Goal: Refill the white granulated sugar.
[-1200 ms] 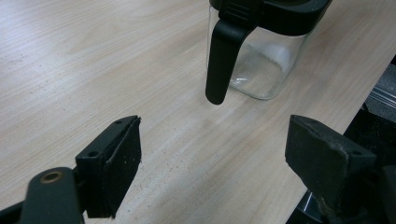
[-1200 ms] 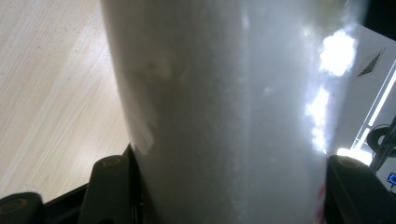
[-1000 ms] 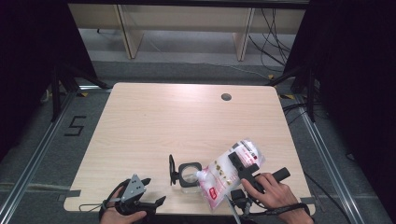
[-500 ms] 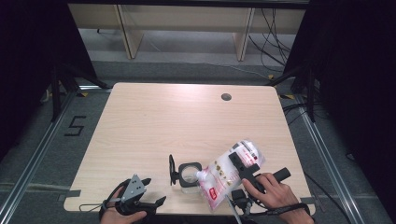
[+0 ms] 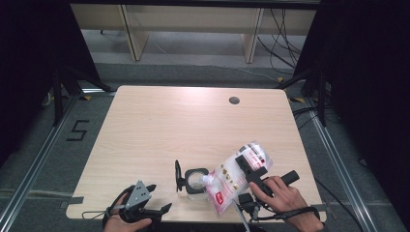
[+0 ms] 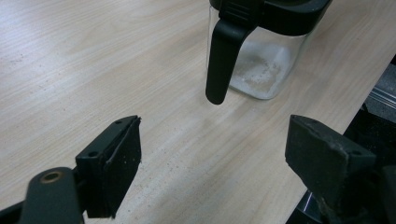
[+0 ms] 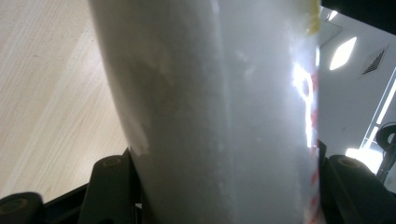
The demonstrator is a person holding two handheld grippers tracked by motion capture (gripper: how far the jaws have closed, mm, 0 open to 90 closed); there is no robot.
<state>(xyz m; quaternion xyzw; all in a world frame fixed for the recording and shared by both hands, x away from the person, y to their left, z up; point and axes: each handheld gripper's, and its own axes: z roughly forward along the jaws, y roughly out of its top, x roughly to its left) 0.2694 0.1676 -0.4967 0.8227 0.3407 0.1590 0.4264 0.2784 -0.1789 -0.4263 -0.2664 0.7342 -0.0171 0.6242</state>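
Observation:
A clear jar [image 5: 196,180] with a black rim and an upright black flip lid [image 5: 179,176] stands near the table's front edge. A white refill pouch [image 5: 231,180] with red print is tilted over it, its spout at the jar's mouth. My right gripper [image 5: 251,167] is shut on the pouch's upper part; in the right gripper view the pouch [image 7: 219,116] spans the gap between both jaws. My left gripper [image 5: 158,198] rests at the front left, open, with nothing in it. Its view shows the jar [image 6: 264,70], a little white powder at the bottom, just ahead of the jaws.
The light wooden table [image 5: 193,125] has a round cable hole [image 5: 234,100] at the back right. Its front edge runs close under both hands. Metal rails [image 5: 34,164] flank the table on the floor, with shelving legs beyond.

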